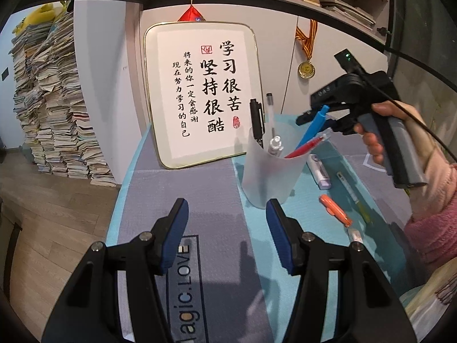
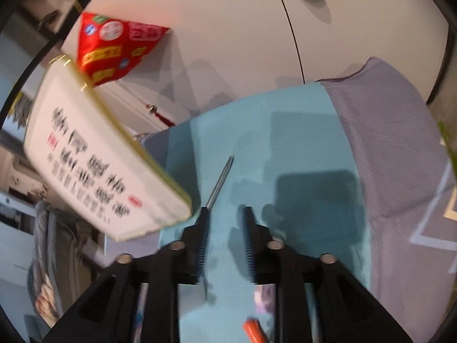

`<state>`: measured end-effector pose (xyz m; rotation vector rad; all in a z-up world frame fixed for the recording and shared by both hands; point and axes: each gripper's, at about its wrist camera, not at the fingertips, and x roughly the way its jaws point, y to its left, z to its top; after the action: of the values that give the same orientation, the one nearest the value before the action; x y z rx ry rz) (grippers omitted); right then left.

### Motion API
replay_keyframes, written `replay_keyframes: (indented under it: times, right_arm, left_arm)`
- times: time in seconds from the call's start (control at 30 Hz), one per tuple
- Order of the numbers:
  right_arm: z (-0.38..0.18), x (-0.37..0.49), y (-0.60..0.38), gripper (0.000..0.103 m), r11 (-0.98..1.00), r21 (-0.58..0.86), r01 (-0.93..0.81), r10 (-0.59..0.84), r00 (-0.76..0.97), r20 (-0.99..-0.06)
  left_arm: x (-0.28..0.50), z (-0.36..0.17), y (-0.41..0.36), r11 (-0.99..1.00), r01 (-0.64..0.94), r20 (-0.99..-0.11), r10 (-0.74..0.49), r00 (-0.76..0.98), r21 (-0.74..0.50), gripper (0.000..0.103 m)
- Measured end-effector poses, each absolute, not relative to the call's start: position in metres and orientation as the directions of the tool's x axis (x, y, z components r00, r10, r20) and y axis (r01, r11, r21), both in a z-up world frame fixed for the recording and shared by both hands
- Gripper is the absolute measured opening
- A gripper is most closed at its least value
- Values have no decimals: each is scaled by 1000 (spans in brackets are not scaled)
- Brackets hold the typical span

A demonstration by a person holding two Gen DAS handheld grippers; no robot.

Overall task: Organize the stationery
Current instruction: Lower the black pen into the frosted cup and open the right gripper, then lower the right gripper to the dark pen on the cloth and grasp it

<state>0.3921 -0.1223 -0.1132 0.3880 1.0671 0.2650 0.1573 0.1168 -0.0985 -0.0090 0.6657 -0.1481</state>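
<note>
The blue pen (image 1: 312,127) slants into the frosted cup (image 1: 267,171), upper end just under the right gripper (image 1: 308,114), whose jaws look parted around it; the left gripper (image 1: 227,225), spread and empty, sits nearer the cup's base; the mat (image 1: 182,285) reads "agic.LOVE".
</note>
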Motion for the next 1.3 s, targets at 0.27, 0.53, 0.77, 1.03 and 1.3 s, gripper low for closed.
replay_keyframes:
  times: [0.27, 0.53, 0.77, 1.03, 1.3]
  right_arm:
    - [-143, 420, -113, 37, 914, 405, 12, 353, 464, -812]
    - [-147, 428, -98, 36, 917, 399, 0, 344, 508, -790]
    - [-154, 438, -76, 23, 952, 306, -19, 272, 515, -813]
    - [-143, 411, -77, 5, 949, 301, -92, 306, 500, -810]
    - [-93, 309, -111, 5, 907, 371, -198, 418, 507, -753]
  left_arm:
    - [157, -111, 122, 986, 151, -632, -158, 759, -65, 55]
    - [145, -122, 142, 992, 125, -620, -111, 777, -20, 55]
    - [149, -121, 143, 988, 150, -604, -141, 785, -35, 55]
    - [150, -121, 144, 989, 137, -616, -144, 774, -60, 55]
    - [141, -114, 138, 984, 149, -626, -179, 759, -101, 55]
